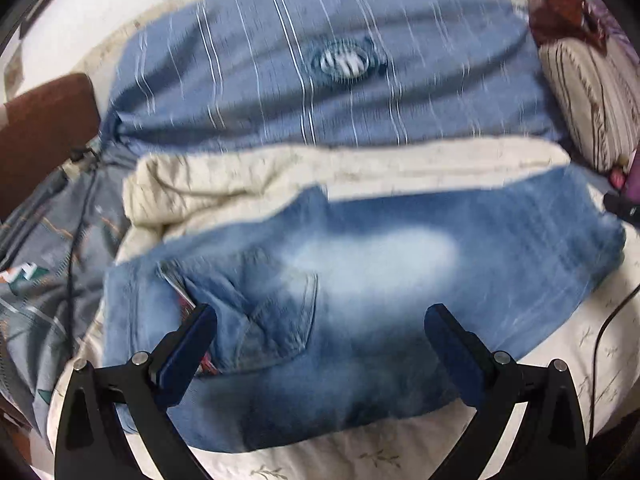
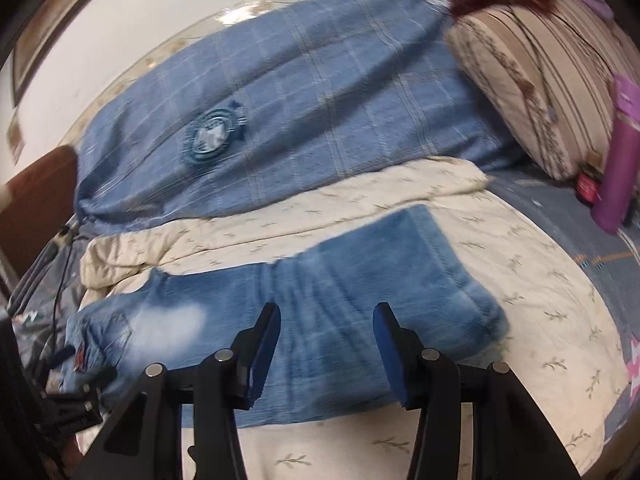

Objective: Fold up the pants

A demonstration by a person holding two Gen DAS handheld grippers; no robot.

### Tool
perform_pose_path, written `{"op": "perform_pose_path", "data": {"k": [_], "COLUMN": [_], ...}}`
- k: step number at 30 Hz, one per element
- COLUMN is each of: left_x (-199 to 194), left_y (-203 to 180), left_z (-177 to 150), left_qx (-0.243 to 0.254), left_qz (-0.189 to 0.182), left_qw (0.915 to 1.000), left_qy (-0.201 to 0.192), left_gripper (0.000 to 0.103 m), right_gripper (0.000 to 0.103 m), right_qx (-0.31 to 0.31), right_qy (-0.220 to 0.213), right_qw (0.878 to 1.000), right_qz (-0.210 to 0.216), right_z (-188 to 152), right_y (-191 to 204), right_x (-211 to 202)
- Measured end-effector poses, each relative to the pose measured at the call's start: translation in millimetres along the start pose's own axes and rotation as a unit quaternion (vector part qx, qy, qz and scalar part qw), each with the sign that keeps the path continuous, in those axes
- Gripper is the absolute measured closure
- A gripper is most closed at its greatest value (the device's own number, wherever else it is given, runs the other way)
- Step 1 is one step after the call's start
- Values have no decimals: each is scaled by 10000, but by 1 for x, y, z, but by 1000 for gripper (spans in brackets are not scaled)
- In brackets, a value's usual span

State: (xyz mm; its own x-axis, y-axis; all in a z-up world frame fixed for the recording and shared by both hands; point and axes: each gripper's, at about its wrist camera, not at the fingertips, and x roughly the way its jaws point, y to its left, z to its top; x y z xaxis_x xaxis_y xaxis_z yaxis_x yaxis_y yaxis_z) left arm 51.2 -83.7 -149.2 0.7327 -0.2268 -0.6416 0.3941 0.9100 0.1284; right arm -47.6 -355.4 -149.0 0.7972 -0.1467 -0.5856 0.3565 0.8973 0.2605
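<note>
Pants (image 1: pixel 360 292), blue jeans with a pale faded patch, lie flat on the bed, on a cream sheet (image 2: pixel 540 280) with little leaf prints. They look already folded leg on leg, so they make one long strip. The waist and back pocket (image 1: pixel 280 320) are at the left end, and the leg cuffs (image 2: pixel 452 276) at the right end. The left tool (image 1: pixel 320 316) hangs over the pocket end with its two fingers wide apart, holding nothing. The right tool (image 2: pixel 326 320) hangs over the leg part, also spread apart and holding nothing. I think the step now is getting ready to grab the jeans for the next fold. Next, each tool probably needs to go down and pinch an edge of the cloth, then bring one end over to meet the other. A blue checked blanket (image 2: pixel 320 100) lies behind, and a striped pillow (image 2: pixel 540 92) sits at the right. The pictures are a bit blurry.
</note>
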Motion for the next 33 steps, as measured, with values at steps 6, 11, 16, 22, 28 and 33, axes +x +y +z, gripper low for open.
{"op": "perform_pose_path", "data": {"k": [6,11,16,22,28,33], "left_x": [-2,0,-1,0,-1,-1], "left_y": [1,7,10,14,18,18], "left_z": [2,5,6,7,7,8], "left_qx": [-14,-123,-254,-371,-428,-453], "left_qz": [-120,-101,-37,3,81,117], "left_qw": [9999,9999,9997,9993,9990,9989], "left_qy": [-24,-25,-22,-10,-40,-56], "left_gripper": [0,0,0,0,0,0], "right_gripper": [51,51,51,51,51,51], "right_qx": [-148,-328,-362,-554,-765,-716], "right_qy": [21,57,235,428,381,225], "right_qw": [9990,9979,9969,9943,9919,9930], "right_qz": [430,548,663,806,943,914], "right_z": [-6,-10,-13,-19,-23,-20], "right_y": [28,43,49,62,72,70], "right_x": [-3,0,9,15,12,7]}}
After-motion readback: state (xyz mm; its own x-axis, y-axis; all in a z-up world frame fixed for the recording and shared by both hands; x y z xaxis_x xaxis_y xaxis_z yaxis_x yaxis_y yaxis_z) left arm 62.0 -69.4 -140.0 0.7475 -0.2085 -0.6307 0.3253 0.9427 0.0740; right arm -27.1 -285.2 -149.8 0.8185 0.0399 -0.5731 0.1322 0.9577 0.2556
